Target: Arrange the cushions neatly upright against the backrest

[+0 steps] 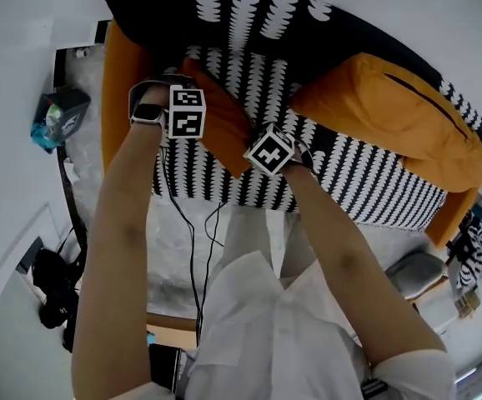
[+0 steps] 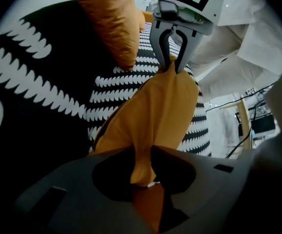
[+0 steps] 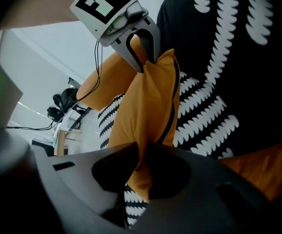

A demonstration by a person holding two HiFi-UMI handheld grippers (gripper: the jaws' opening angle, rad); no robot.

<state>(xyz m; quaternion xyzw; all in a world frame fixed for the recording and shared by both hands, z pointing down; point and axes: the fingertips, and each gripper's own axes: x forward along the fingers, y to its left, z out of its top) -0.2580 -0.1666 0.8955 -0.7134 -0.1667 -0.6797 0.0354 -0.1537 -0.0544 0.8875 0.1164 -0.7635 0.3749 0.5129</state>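
Note:
A small orange cushion hangs over the black-and-white patterned sofa seat, pinched at two opposite corners. My left gripper is shut on one corner of the cushion. My right gripper is shut on the other corner of the same cushion. In the head view the left gripper sits at the cushion's left edge and the right gripper at its lower right. A larger orange cushion leans on the black patterned backrest to the right.
Orange armrests close the sofa at the left and right. Black cables trail over the pale floor in front. A teal box and a black bag lie at the left, a grey chair at the right.

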